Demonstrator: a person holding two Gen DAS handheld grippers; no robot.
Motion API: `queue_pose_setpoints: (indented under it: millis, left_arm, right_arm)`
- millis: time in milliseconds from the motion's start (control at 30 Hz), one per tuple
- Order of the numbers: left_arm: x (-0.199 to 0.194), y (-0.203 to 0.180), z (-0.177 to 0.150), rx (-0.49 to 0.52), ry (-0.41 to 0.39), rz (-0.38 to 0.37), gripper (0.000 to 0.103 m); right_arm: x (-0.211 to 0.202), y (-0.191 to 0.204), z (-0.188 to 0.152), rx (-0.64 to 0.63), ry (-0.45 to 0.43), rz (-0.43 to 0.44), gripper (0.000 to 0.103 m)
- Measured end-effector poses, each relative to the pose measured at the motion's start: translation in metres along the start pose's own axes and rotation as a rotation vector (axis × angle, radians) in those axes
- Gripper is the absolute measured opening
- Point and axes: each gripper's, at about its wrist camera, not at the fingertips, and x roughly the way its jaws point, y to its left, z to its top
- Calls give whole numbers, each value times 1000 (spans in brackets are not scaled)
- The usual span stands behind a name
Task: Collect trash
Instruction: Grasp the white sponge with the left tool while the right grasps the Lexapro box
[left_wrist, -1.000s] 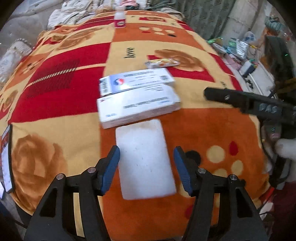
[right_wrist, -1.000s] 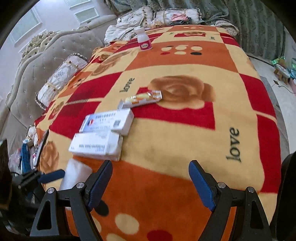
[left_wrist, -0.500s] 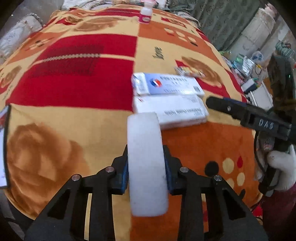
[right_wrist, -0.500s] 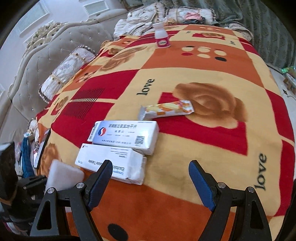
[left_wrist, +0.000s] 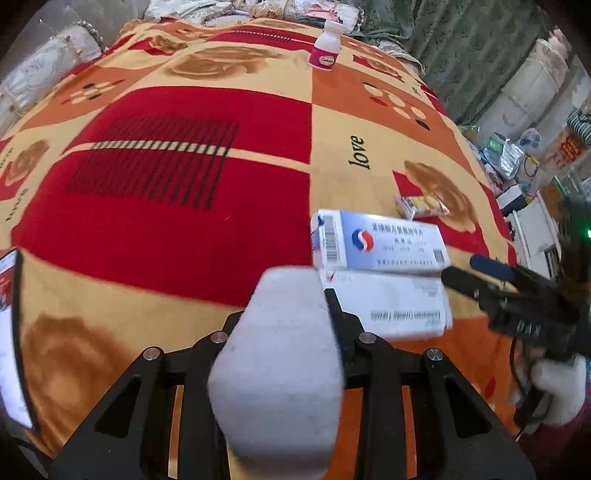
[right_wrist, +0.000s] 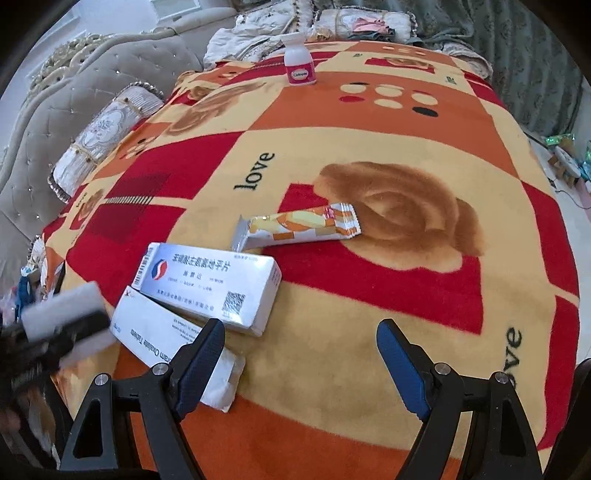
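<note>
Filling the lower centre of the left wrist view, the left gripper (left_wrist: 291, 332) pinched a white foam block (left_wrist: 277, 369) above the patterned blanket (left_wrist: 166, 221); two medicine boxes (left_wrist: 376, 247) lay right of centre. In the right wrist view, the right gripper (right_wrist: 301, 363) gaped empty; its left fingertip perhaps overlapped the white box (right_wrist: 162, 332). A snack wrapper (right_wrist: 299, 227) lay centre.

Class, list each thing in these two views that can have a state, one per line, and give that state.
Left gripper: shut on the white pad.
White pad: lifted off the blanket, squeezed between the jaws.
Right gripper: open, holding nothing.
Blue box: closed, lying flat.
White box: lying flat, touching the blue box.
Wrapper: lying flat, apart from the boxes.
Bottle: upright, capped.
</note>
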Motion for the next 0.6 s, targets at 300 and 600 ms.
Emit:
queue_pose_setpoints:
  millis: [300,600]
  left_arm:
    - [-13,8,-13,6,8,-3,29]
    - [-43,35,-38,-22,12,-7,29]
  right_arm:
    - [5,8,0,-72,16,-12,82]
    - [-17,43,-35,-243,76,74,82]
